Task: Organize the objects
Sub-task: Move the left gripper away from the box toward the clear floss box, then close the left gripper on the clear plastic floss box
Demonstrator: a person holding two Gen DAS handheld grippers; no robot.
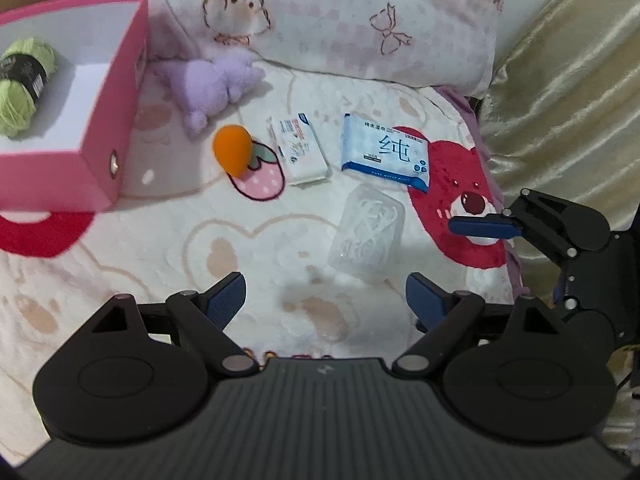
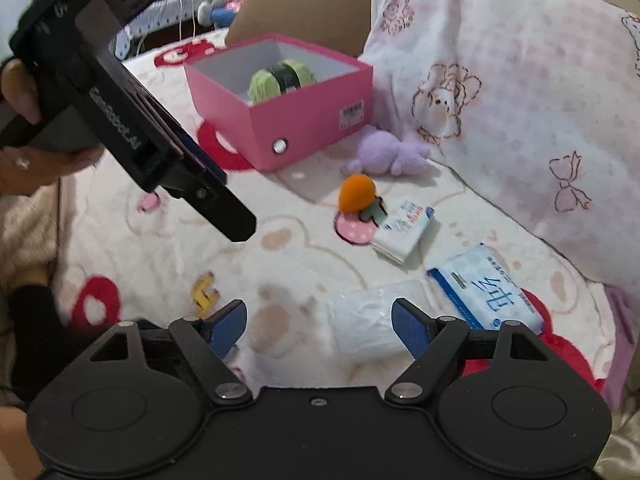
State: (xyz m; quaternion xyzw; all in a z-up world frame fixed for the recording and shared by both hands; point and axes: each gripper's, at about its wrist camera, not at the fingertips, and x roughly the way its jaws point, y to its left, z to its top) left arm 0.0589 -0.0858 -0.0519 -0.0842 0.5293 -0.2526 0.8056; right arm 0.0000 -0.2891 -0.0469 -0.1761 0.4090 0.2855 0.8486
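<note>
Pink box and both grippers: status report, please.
Left gripper and right gripper open, empty. Pink box holds only green yarn. Five items loose on blanket. Nothing in the way.

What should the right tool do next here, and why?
Probably ease the right tool down onto the clear plastic case and close on it. Its jaws are open and empty, the case lies just ahead of them, and the pink box holds only the green yarn.

Bare blanket [image 1: 140, 264] lies open before the pink box [image 1: 116, 120]; a pillow [image 1: 360, 20] blocks behind.
</note>
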